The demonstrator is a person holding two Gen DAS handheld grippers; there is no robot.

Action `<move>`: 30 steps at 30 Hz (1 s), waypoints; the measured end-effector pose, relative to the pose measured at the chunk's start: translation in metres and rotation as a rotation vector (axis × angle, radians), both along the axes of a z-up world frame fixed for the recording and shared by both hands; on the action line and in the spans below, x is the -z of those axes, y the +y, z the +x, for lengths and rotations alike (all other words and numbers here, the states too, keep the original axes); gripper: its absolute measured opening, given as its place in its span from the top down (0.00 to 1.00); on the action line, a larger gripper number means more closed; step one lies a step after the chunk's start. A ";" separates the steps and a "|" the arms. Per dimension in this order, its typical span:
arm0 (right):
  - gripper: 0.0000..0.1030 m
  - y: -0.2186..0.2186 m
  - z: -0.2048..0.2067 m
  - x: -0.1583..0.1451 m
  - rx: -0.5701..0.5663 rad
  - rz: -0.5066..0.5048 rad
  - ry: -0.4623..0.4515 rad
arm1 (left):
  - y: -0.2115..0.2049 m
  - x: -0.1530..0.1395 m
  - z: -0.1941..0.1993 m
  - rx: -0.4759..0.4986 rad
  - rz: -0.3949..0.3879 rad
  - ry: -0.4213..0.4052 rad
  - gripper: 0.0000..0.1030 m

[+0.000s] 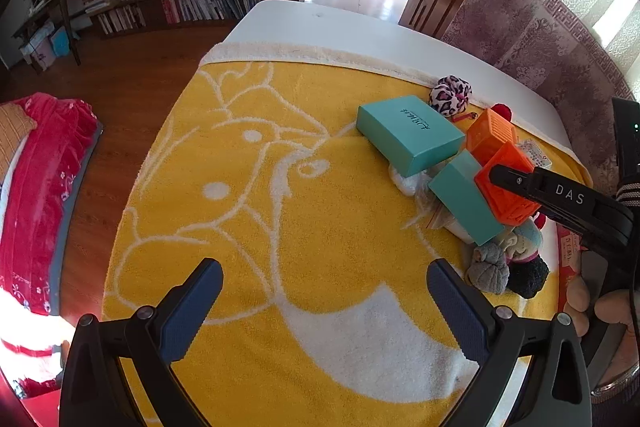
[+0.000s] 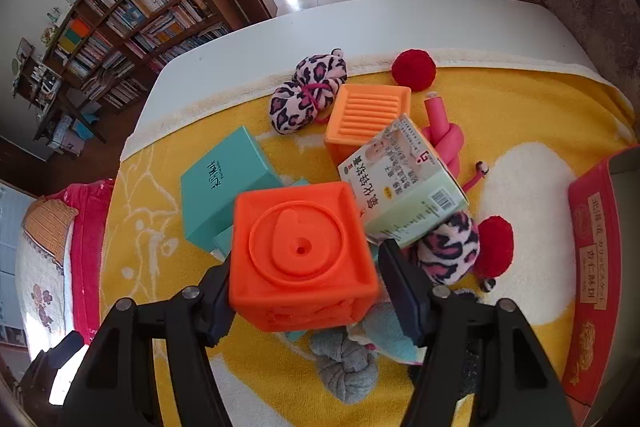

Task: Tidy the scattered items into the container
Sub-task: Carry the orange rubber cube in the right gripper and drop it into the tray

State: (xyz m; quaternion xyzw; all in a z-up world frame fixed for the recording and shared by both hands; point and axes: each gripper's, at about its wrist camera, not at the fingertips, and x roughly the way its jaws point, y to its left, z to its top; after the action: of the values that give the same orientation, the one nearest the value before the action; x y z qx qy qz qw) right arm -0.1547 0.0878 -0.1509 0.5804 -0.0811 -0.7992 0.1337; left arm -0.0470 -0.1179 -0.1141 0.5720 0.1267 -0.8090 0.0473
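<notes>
**Right wrist view: orange cube pinched over the pile**

Right wrist view has the right gripper (image 2: pixel 304 291) filling the foreground, its two fingers pressed against opposite sides of an orange cube (image 2: pixel 300 255) with a raised ring on its top face. The cube sits square between the pads, gripped low on its flanks, which looks like a hold meant to carry it level. The jaws stand at a middling spread, set by the cube's width.

Below and around it lies the rest of the clutter on a yellow towel (image 2: pixel 500 99): a teal box (image 2: pixel 224 187), a lighter orange block (image 2: pixel 366 123), a green-white carton (image 2: pixel 404 187) leaning on that block, leopard-print bundles (image 2: pixel 304 93), red pompoms (image 2: pixel 414 70), a pink knotted tube (image 2: pixel 444 139) and a grey sock ball (image 2: pixel 348 367). They are heaped loosely, some overlapping, so a top piece comes off first without dragging the others.

The container, a red box (image 2: pixel 592 251), sits at the towel's right edge, well apart from the cube; only its near wall and part of its opening show.

From the left wrist view, the left gripper (image 1: pixel 324 287) hangs over bare towel with its fingers spread as wide as they go, touching nothing and well left of the heap, probably waiting its turn.
</notes>
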 end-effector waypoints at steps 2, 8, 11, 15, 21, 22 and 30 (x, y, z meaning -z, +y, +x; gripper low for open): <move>0.46 -0.002 0.006 -0.006 -0.028 0.016 0.022 | 0.001 0.004 -0.008 -0.002 0.027 -0.011 0.00; 0.46 0.015 0.031 -0.029 -0.031 -0.013 0.081 | 0.001 0.013 -0.041 -0.034 0.094 -0.035 0.00; 0.46 0.030 0.044 -0.040 0.001 -0.009 0.101 | 0.000 0.018 -0.061 -0.065 0.139 -0.047 0.00; 0.46 0.050 0.061 -0.049 0.037 0.004 0.116 | 0.007 0.022 -0.088 -0.089 0.172 -0.045 0.00; 0.46 0.071 0.085 -0.058 0.077 0.031 0.135 | 0.029 0.033 -0.131 -0.126 0.201 -0.056 0.00; 0.46 0.074 0.089 -0.059 0.084 0.035 0.137 | 0.033 0.037 -0.138 -0.133 0.200 -0.061 0.00; 0.46 0.103 0.117 -0.065 0.147 0.070 0.149 | 0.055 0.063 -0.175 -0.162 0.062 -0.137 0.00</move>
State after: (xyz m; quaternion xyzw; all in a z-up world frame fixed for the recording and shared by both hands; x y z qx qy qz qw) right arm -0.0379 0.1907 -0.0863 0.5161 -0.0852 -0.8502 0.0600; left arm -0.2220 -0.0625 -0.1766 0.6150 0.1941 -0.7572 0.1035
